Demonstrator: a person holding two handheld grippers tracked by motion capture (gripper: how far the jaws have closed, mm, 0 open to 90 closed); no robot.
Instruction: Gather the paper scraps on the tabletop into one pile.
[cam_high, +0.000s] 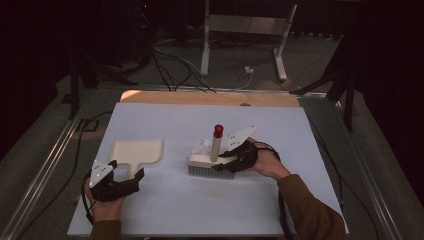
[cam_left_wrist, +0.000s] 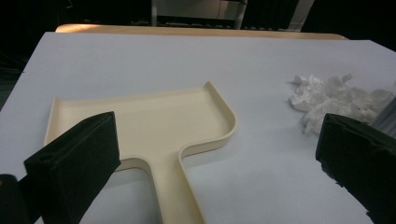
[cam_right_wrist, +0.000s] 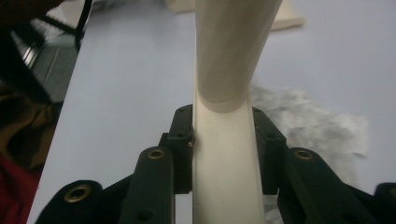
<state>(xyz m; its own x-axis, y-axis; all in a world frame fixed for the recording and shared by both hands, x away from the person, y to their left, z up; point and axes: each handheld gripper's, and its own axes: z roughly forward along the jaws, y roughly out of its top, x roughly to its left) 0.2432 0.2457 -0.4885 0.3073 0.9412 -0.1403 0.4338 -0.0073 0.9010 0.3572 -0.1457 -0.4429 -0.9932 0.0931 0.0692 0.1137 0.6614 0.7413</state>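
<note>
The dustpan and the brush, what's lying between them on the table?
In the high view, bare table separates the dustpan from the brush. The crumpled tissue sits behind the brush, not between them.

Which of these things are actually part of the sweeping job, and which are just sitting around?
In use:
brush, clamped in the right gripper
crumpled tissue, beside the brush
dustpan, in front of the open left gripper

Lying about:
white metal frame on the floor beyond the table
cables on the floor
</note>
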